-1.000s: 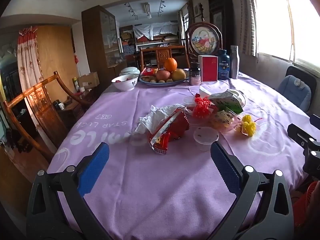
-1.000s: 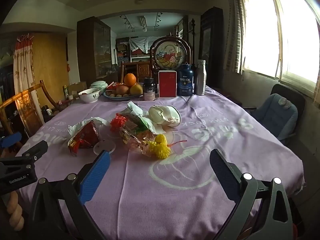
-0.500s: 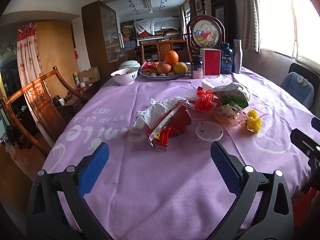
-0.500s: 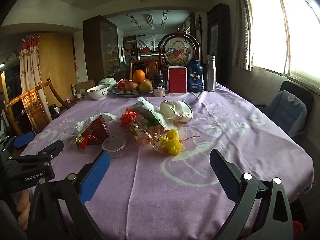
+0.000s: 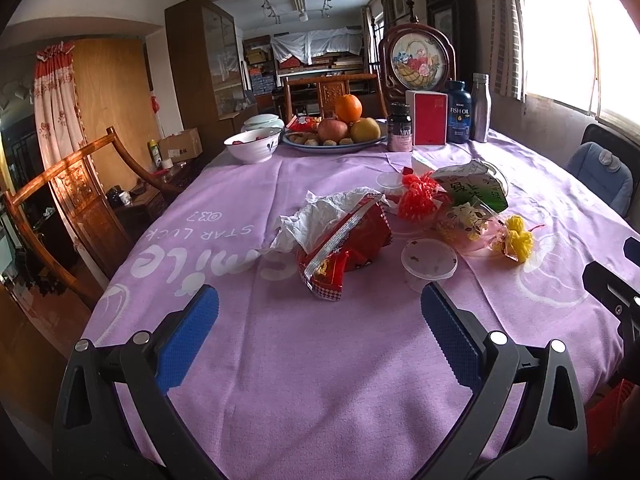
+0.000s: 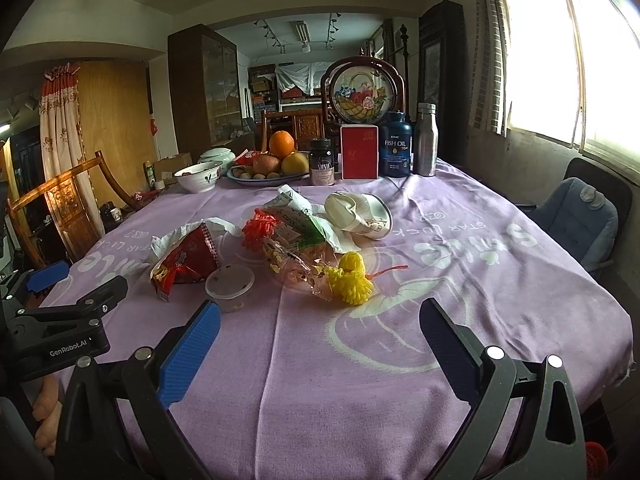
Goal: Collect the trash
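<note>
Trash lies in a cluster mid-table on the purple cloth. A red snack bag [image 5: 347, 245] [image 6: 186, 258] with crumpled white paper [image 5: 320, 216] is nearest my left gripper [image 5: 320, 316], which is open and empty just short of it. A small clear plastic cup [image 5: 429, 260] [image 6: 229, 283] sits beside the bag. Farther back lie a red mesh net [image 5: 418, 200] [image 6: 260, 229], a green carton [image 5: 474, 192] [image 6: 298, 220], a clear printed wrapper [image 6: 294, 266], a yellow pompom [image 5: 518, 238] [image 6: 352, 280] and a tipped paper cup [image 6: 358, 216]. My right gripper [image 6: 320, 326] is open, empty, near the pompom.
At the far side stand a fruit plate [image 5: 332, 142], a white bowl [image 5: 253, 146], a dark jar [image 5: 400, 128], a red box [image 5: 430, 118], a fish oil bottle [image 5: 459, 114] and a steel flask [image 5: 481, 106]. A wooden chair [image 5: 80, 196] is left, a padded chair [image 6: 576, 220] right.
Both grippers have moved forward and a little higher over the table, so the trash cluster looks closer. Both have stayed open. Nothing on the table has moved.
</note>
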Demonstrator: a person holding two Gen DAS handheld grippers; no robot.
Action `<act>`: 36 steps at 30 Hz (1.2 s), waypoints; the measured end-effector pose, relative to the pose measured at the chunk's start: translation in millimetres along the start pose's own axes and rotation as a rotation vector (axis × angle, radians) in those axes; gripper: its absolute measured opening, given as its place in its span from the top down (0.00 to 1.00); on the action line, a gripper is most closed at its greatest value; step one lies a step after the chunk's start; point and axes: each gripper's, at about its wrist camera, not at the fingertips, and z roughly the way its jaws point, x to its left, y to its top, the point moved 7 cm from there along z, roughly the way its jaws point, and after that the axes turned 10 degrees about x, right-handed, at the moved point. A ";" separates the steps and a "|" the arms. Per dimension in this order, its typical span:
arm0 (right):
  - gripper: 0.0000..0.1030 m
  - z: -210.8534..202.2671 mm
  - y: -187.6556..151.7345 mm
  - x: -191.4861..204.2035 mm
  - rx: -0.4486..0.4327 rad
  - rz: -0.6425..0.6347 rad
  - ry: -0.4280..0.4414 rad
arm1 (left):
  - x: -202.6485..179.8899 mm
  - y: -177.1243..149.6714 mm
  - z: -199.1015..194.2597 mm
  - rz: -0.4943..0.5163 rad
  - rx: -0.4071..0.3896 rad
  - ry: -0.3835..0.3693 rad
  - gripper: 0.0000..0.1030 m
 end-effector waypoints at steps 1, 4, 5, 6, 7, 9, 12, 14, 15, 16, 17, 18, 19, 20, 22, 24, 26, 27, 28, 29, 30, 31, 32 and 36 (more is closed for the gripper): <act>0.05 0.9 -0.7 0.1 0.003 0.000 0.001 | -0.3 0.0 0.2 0.001 0.000 0.000 0.06; 0.05 3.8 -2.5 1.4 0.015 -0.001 0.004 | 0.6 -0.4 1.6 0.000 0.005 0.001 0.06; 0.05 4.3 -2.8 1.5 0.017 -0.001 0.006 | 0.5 -0.5 1.8 0.000 0.005 0.001 0.06; 0.05 3.9 -3.2 2.4 0.017 -0.001 0.007 | 0.5 -0.4 1.8 0.000 0.004 0.002 0.06; 0.05 3.9 -3.1 2.4 0.015 -0.001 0.005 | 0.5 -0.4 1.8 0.000 0.004 0.002 0.06; 0.05 3.9 -3.1 2.1 0.014 -0.002 0.004 | 0.7 -0.3 1.9 0.000 0.005 0.001 0.06; 0.05 3.5 -3.8 2.4 0.014 0.002 0.005 | 0.7 -0.6 2.6 0.000 0.009 0.001 0.06; 0.05 2.5 -3.7 2.7 0.014 0.004 0.007 | 0.4 -1.3 3.1 0.001 0.012 -0.001 0.06; 0.05 1.8 -3.6 2.6 0.012 0.006 0.009 | 0.0 -1.1 3.1 0.002 0.012 -0.001 0.06; 0.05 1.2 -3.5 2.2 0.011 0.007 0.010 | -0.1 -1.1 2.9 0.002 0.010 -0.001 0.06; 0.05 1.0 -3.5 2.2 0.011 0.007 0.010 | -0.2 -1.1 2.9 0.004 0.009 0.000 0.06; 0.05 0.8 -3.5 1.8 0.011 0.008 0.010 | -0.1 -1.3 2.4 0.005 0.007 0.001 0.06; 0.05 0.9 -3.5 1.8 0.011 0.008 0.010 | -0.3 -1.1 2.2 0.006 0.007 0.001 0.06; 0.05 1.0 -3.5 1.8 0.012 0.008 0.011 | -0.2 -1.1 2.2 0.006 0.006 0.001 0.06; 0.05 0.9 -3.8 2.0 0.015 0.009 0.013 | -0.7 -1.3 2.2 0.006 0.008 0.000 0.06; 0.05 0.2 -3.9 1.6 0.015 0.010 0.014 | -0.7 -1.4 2.2 0.005 0.008 0.001 0.06; 0.05 0.3 -4.0 1.5 0.015 0.010 0.014 | -1.1 -1.7 2.0 0.005 0.011 -0.001 0.06; 0.05 0.3 -4.1 1.5 0.016 0.011 0.015 | -1.3 -2.0 2.0 0.005 0.010 -0.001 0.06; 0.05 0.3 -4.2 1.6 0.016 0.012 0.015 | -1.6 -1.7 2.3 0.006 0.010 0.000 0.06; 0.05 0.2 -4.3 1.8 0.015 0.012 0.015 | -1.4 -1.7 2.4 0.006 0.011 0.000 0.06; 0.05 0.0 -4.4 1.9 0.016 0.013 0.016 | -1.6 -2.0 2.3 0.007 0.011 0.000 0.06; 0.05 -0.2 -4.5 2.2 0.016 0.012 0.016 | -1.5 -2.0 2.5 0.007 0.012 0.000 0.06; 0.05 0.2 -4.4 2.1 0.015 0.011 0.014 | -1.4 -2.0 2.4 0.006 0.012 0.000 0.06; 0.05 0.2 -4.9 2.3 0.015 0.009 0.014 | -1.8 -1.8 2.7 0.006 0.012 -0.001 0.06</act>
